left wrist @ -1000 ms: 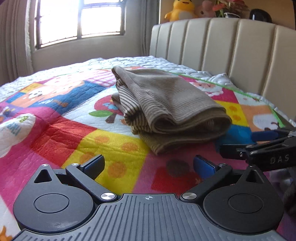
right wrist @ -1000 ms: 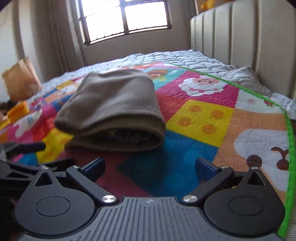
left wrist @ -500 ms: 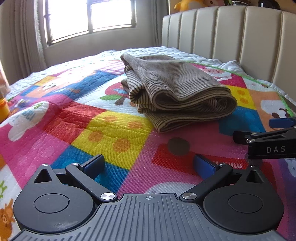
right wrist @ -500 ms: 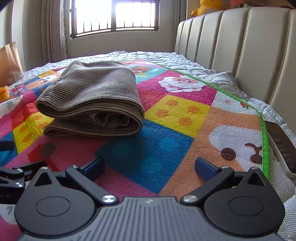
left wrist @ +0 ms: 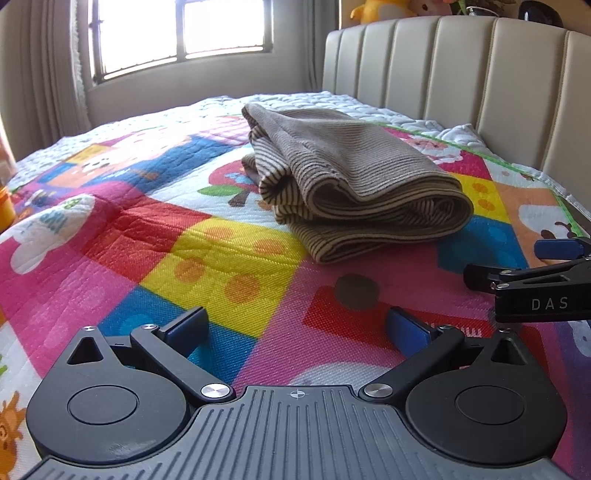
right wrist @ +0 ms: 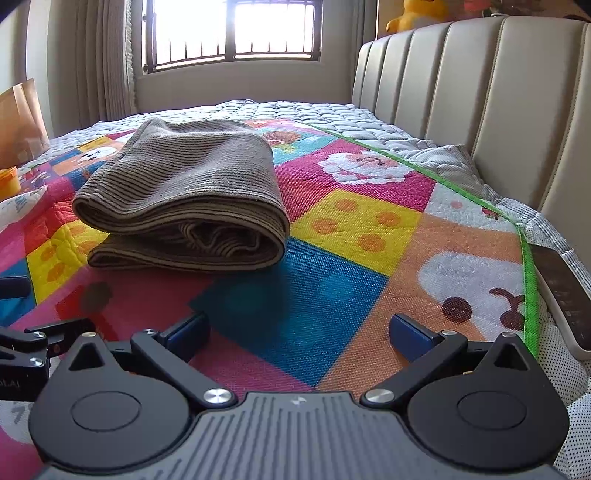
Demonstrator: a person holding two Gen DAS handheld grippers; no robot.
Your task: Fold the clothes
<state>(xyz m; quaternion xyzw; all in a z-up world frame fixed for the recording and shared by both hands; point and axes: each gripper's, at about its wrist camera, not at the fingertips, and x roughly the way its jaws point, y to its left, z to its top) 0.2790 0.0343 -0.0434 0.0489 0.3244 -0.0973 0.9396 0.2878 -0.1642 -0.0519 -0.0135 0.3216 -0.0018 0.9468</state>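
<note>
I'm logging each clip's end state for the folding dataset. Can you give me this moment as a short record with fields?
garment: brown striped garment, folded into a bundle
garment location: on the colourful quilt, near the headboard
left claw: open, empty, short of the garment
right claw: open, empty, short of the garment
contact: neither claw touches the garment
background: window, yellow plush toy above the headboard

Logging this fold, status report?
Left gripper open, empty. Right gripper open, empty. Striped brown garment folded on quilt, untouched. Nothing in the way.
</note>
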